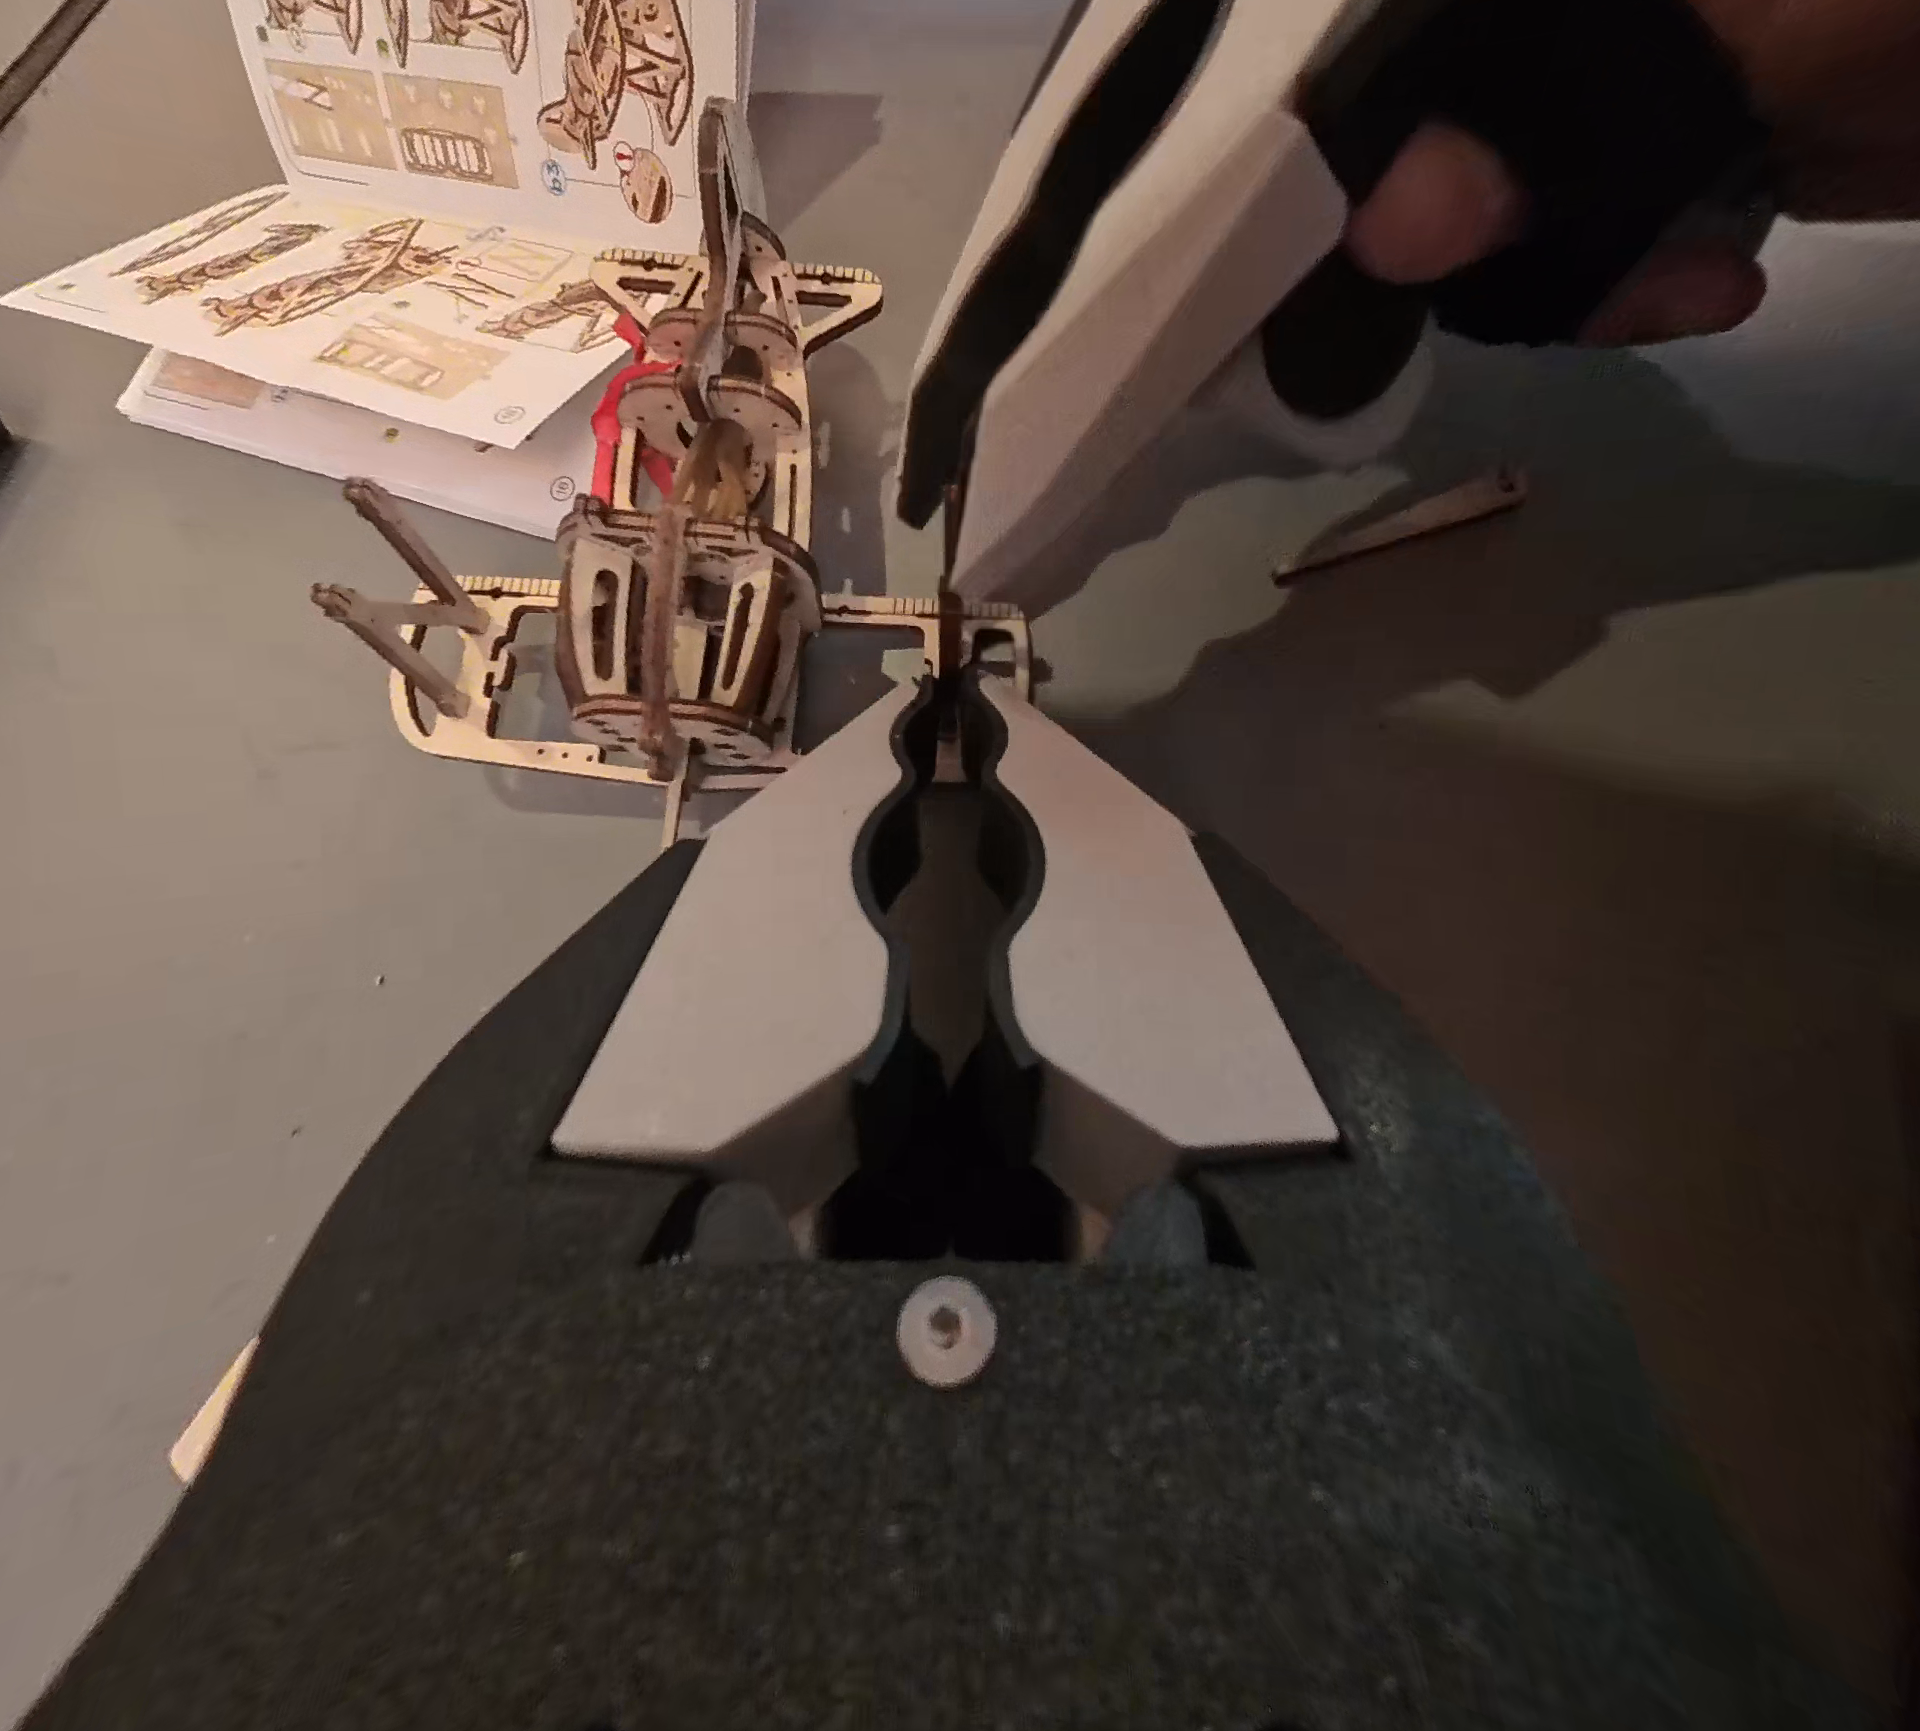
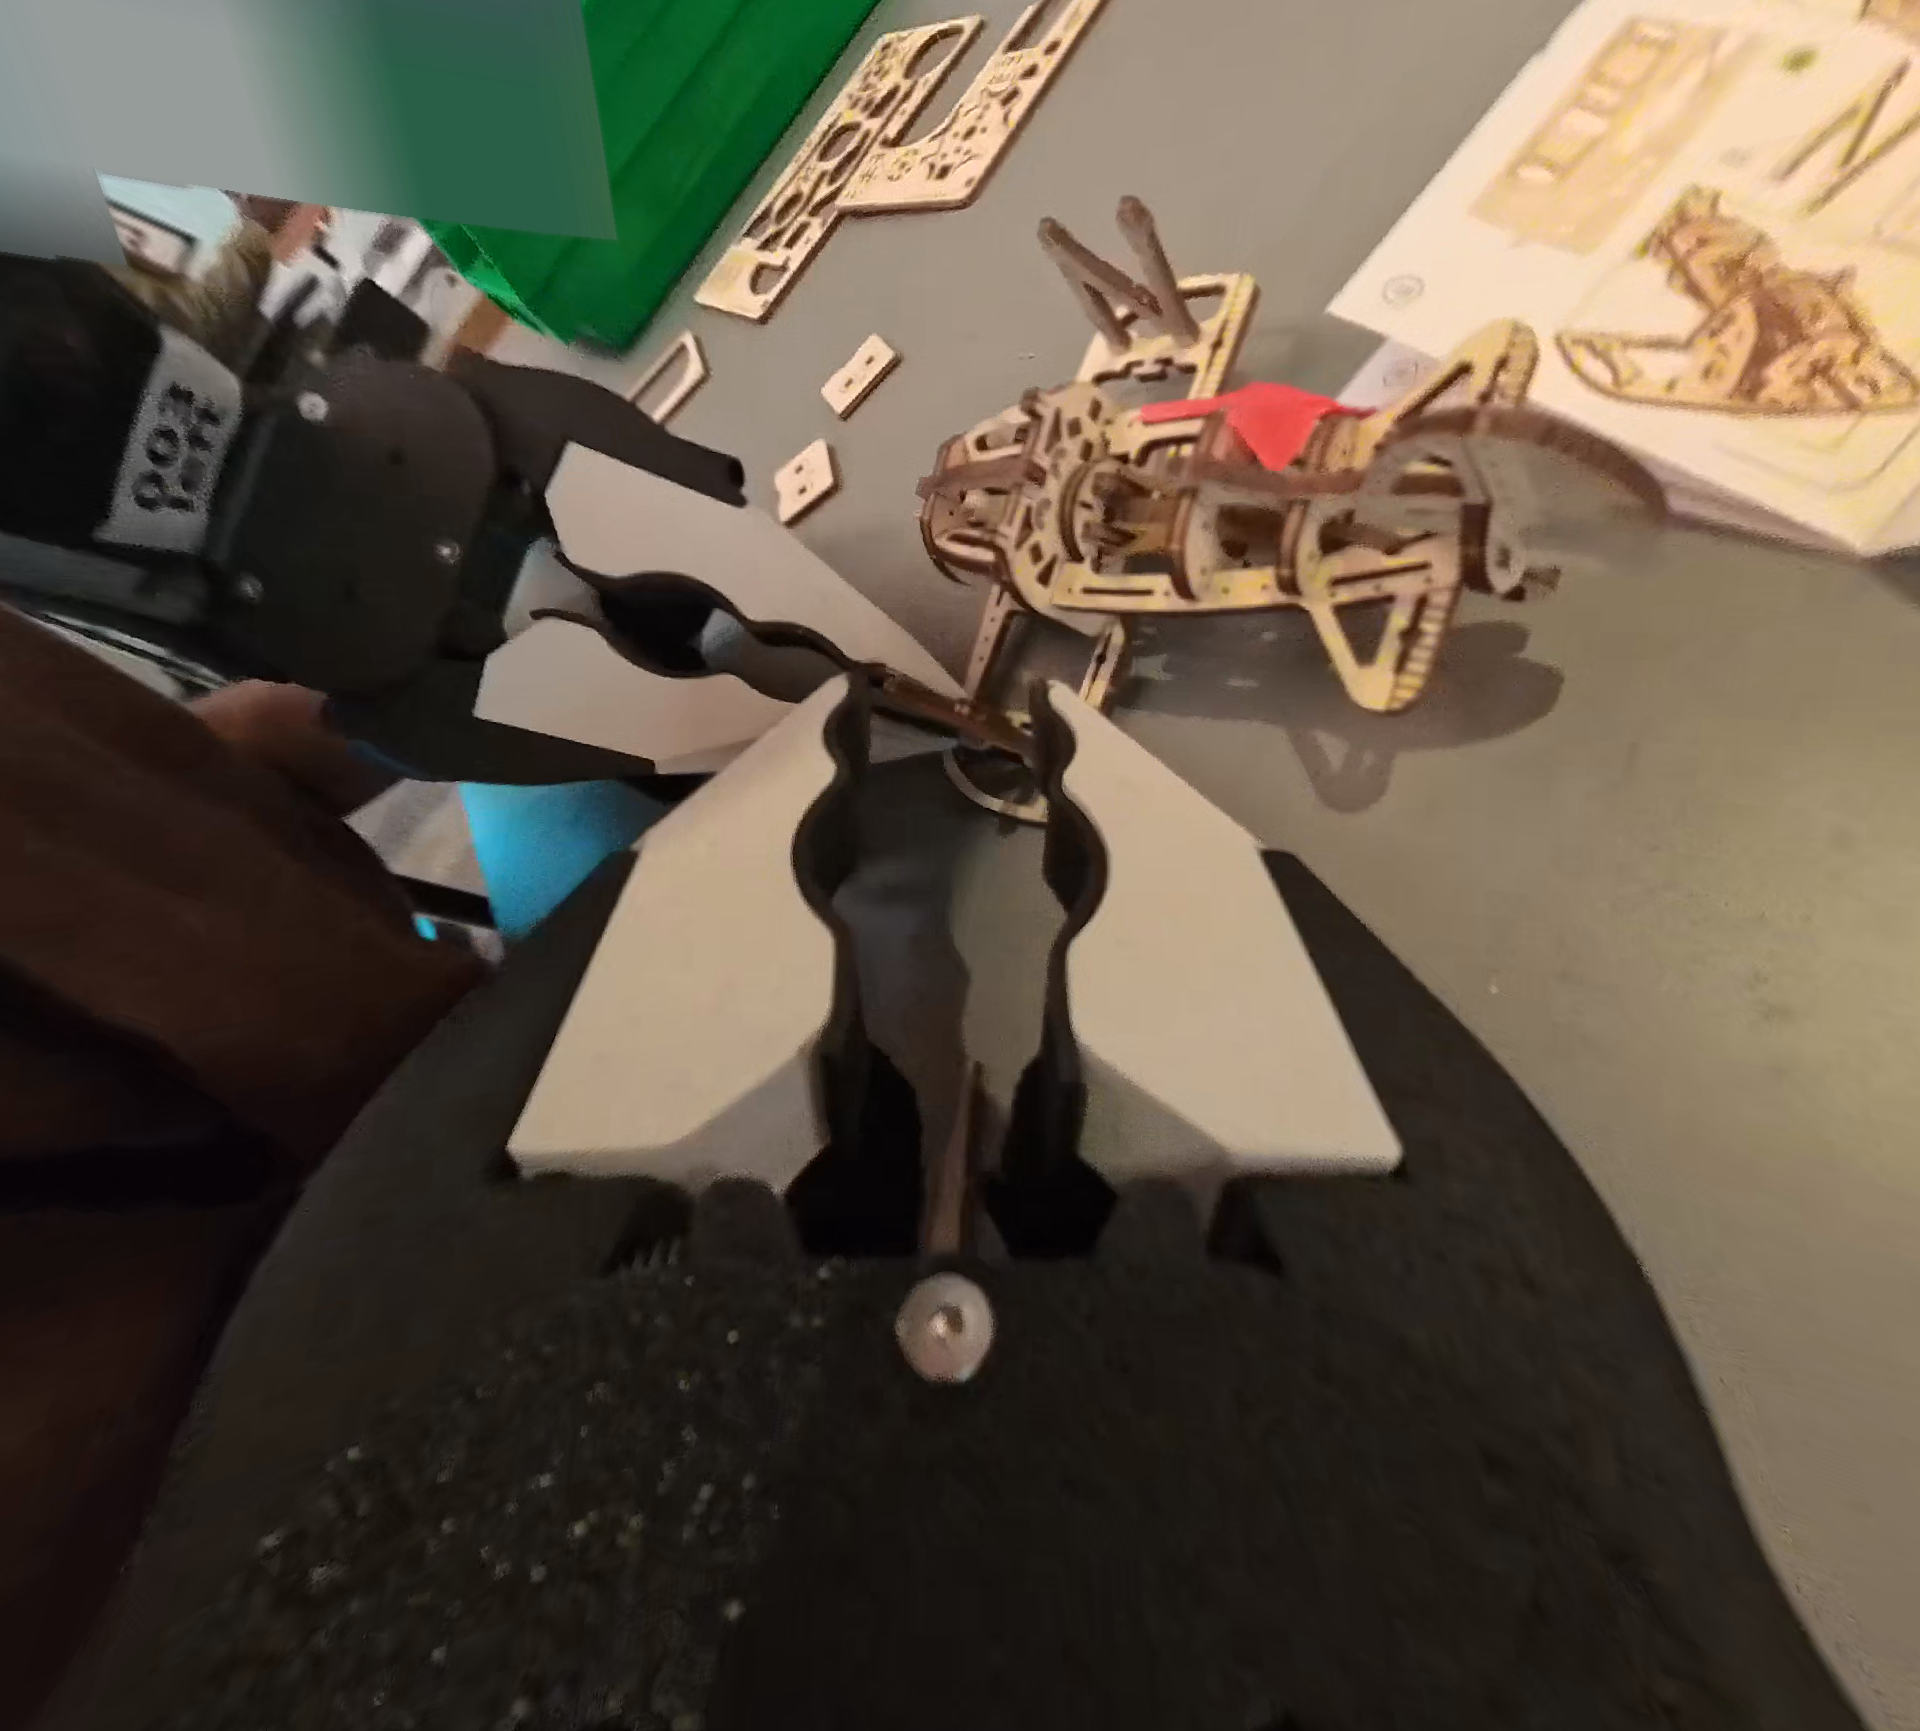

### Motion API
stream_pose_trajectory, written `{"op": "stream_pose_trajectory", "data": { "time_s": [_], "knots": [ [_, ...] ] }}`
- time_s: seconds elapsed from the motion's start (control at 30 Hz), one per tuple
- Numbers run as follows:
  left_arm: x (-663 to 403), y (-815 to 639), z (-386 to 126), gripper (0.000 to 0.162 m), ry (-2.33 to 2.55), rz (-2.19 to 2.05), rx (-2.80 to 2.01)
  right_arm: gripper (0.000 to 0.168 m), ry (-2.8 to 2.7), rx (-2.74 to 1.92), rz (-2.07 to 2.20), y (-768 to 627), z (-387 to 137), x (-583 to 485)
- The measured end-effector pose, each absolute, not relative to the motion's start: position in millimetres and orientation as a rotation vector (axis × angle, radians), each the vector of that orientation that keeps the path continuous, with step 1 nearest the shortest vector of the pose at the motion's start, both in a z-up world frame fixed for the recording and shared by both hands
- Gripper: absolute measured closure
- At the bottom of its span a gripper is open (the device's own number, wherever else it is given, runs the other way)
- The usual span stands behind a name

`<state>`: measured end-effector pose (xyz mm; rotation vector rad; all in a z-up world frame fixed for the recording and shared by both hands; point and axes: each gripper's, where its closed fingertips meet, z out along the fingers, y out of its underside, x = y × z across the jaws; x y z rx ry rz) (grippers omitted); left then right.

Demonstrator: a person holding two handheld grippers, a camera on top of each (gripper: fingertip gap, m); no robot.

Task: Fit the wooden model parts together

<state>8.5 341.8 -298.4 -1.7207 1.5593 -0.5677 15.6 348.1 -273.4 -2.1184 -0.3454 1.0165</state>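
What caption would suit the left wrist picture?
Both tongs pinch one thin wooden strut above the model plane's wing, instruction booklet behind.

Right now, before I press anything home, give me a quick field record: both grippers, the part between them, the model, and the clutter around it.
left gripper: shut on thin wooden strut
right gripper: jaws apart around the same strut, grip unclear
wooden plane model: on grey table, red piece inside
contact point: strut end at the model's wing frame edge
loose strut: lying on the table
instruction booklet: open behind the model
green bin: beside emptied part sheets
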Motion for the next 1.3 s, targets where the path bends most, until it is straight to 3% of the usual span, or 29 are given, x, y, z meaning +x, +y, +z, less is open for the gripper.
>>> {"op": "stream_pose_trajectory", "data": {
  "time_s": [0.13,0.37,0.5,0.63,0.73,0.87,1.0,1.1,1.23,1.3],
  "knots": [
    [8.6,341.9,-298.3,0.161,1.549,-0.604,-1.717,0.168,-0.394,-2.007,0.872,349.7,-257.2,30.8],
    [10.5,342.0,-298.2,0.161,1.529,-0.649,-1.710,0.168,-0.615,-1.896,0.632,348.3,-249.5,14.6],
    [10.6,341.8,-298.6,0.161,1.535,-0.648,-1.707,0.168,-0.664,-1.972,0.601,345.2,-265.3,13.1],
    [10.3,341.7,-298.9,0.160,1.535,-0.650,-1.708,0.168,-0.626,-1.920,0.630,346.5,-248.8,14.0],
    [9.9,341.9,-299.1,0.160,1.539,-0.632,-1.697,0.168,-0.686,-2.015,0.561,345.7,-273.3,14.0],
    [9.9,341.6,-299.4,0.160,1.541,-0.629,-1.696,0.168,-0.649,-1.887,0.624,344.6,-240.7,11.2],
    [9.6,341.5,-299.7,0.160,1.541,-0.630,-1.698,0.168,-0.653,-1.990,0.628,345.2,-266.6,9.9],
    [9.9,341.4,-299.8,0.160,1.541,-0.623,-1.697,0.168,-0.643,-1.882,0.607,346.1,-243.4,11.8],
    [9.7,341.6,-300.2,0.160,1.539,-0.628,-1.704,0.168,-0.686,-1.972,0.589,344.1,-266.9,9.1],
    [10.0,341.5,-299.9,0.160,1.539,-0.624,-1.701,0.168,-0.682,-1.898,0.562,345.3,-251.4,11.2]
  ]
}}
